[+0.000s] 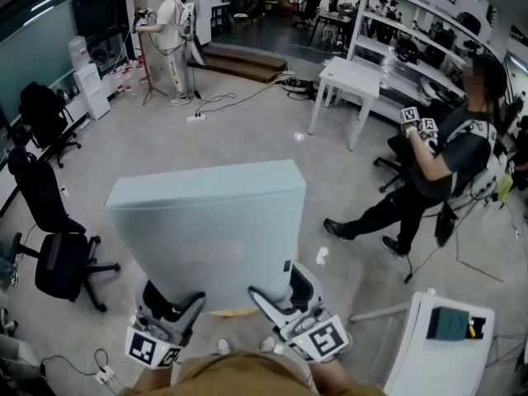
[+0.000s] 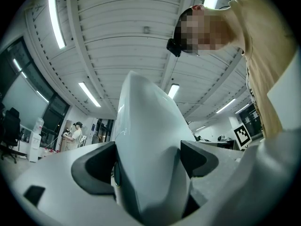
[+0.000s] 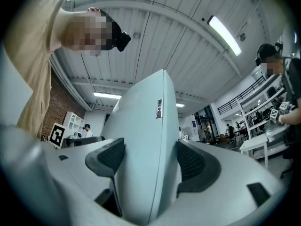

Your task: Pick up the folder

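1. The left gripper (image 1: 173, 302) is clamping the lower edge of the folder (image 1: 206, 229) near its left corner. In the left gripper view, both dark jaw pads are pressing against the folder's two faces.
2. The right gripper (image 1: 280, 291) is clamping the same lower edge near the right corner. In the right gripper view, its textured pads are bearing on the folder from both sides.
3. The folder is pale blue-grey and thick. It is standing roughly upright in the air in front of the person, clear of the grey floor (image 1: 272, 139), with its top edge pointing away from the head view.
4. A small dark label (image 3: 159, 108) is showing on the folder's narrow edge in the right gripper view.
5. A person in dark clothing (image 1: 445, 172) is standing to the right, well apart from the folder.
6. A white table (image 1: 351, 77) is standing beyond that person.
7. A black office chair (image 1: 58, 254) is standing at the left, near the folder's left side.
8. Another person in light clothing (image 1: 173, 31) is standing at the far back left.
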A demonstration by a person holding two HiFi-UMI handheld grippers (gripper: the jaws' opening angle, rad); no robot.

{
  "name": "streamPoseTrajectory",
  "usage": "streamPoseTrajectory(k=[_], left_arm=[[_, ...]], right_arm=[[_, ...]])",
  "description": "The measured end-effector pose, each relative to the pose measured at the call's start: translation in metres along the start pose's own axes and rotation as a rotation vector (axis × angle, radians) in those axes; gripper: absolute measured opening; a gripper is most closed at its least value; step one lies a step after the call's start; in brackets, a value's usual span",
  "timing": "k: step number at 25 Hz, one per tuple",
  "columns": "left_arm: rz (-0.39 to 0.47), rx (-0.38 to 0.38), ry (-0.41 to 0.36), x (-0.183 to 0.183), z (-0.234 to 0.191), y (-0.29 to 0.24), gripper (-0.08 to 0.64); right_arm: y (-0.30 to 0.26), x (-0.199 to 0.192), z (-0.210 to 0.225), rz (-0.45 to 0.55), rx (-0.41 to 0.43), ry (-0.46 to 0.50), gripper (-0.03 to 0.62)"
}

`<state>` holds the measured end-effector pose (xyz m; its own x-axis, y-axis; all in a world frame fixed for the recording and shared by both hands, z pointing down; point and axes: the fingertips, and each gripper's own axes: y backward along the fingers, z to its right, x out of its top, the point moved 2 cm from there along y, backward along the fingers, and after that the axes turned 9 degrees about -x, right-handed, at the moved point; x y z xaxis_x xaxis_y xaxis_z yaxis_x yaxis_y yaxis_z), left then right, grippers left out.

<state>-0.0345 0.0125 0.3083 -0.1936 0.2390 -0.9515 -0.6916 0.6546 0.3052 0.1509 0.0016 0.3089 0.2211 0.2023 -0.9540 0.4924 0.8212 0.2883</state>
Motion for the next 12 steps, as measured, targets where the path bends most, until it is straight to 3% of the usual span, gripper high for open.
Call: streamPoseTrajectory(k=[12], left_arm=[[0.009,-0.008,-0.007,0.0029,0.0013,-0.0039,0.420]], right_arm=[[0.0015,0.0042,0.0012,0.011,-0.013,0.010,0.321]])
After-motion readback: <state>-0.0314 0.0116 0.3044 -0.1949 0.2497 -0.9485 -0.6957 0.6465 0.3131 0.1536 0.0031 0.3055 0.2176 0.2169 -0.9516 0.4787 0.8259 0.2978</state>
